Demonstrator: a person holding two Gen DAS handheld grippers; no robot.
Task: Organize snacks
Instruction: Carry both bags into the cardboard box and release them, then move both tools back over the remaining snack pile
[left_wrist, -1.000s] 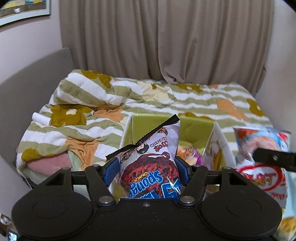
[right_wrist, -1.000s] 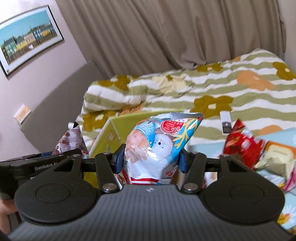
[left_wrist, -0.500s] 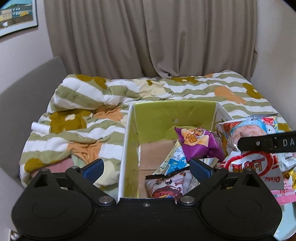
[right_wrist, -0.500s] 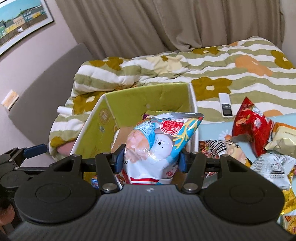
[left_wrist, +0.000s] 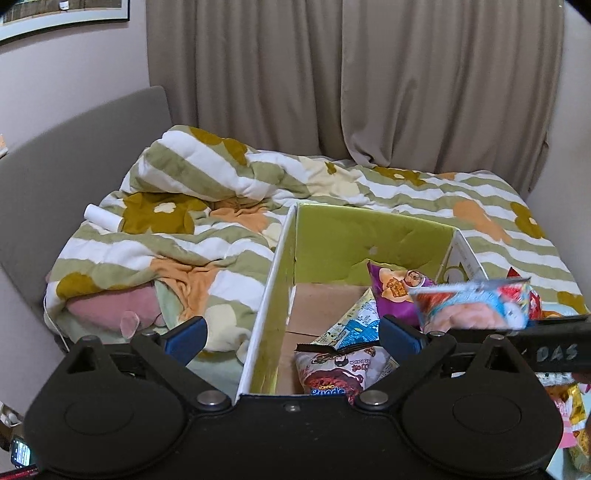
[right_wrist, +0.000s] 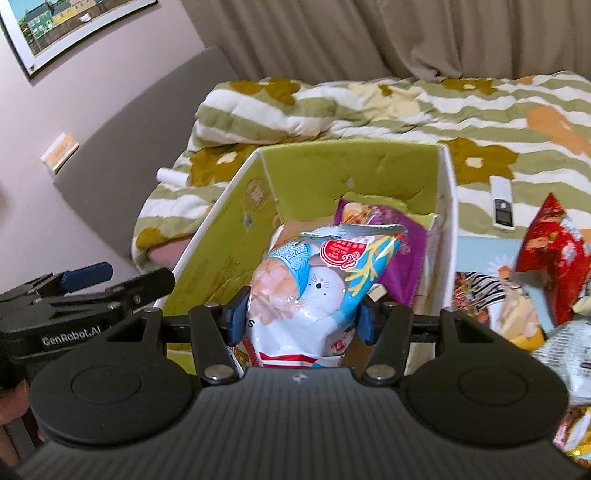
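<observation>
A green-lined cardboard box (left_wrist: 369, 240) (right_wrist: 351, 166) sits on the bed. Inside lie a Sponge Crunch bag (left_wrist: 338, 373), a purple snack bag (left_wrist: 397, 295) (right_wrist: 406, 254) and a blue-patterned packet (left_wrist: 354, 325). My left gripper (left_wrist: 291, 336) is open and empty over the box's near left wall. My right gripper (right_wrist: 301, 317) is shut on a blue and white seal-print snack bag (right_wrist: 317, 288) and holds it above the box. That bag also shows in the left wrist view (left_wrist: 476, 306).
A striped flowered quilt (left_wrist: 221, 206) covers the bed. Several loose snack bags, among them a red one (right_wrist: 554, 254), lie right of the box. A white remote (right_wrist: 502, 203) lies on the quilt behind them. A grey headboard (left_wrist: 55, 162) and curtains (left_wrist: 351, 74) bound the bed.
My left gripper opened and let the Sponge Crunch bag drop into the box. My right gripper carried the seal-print bag left, over the box.
</observation>
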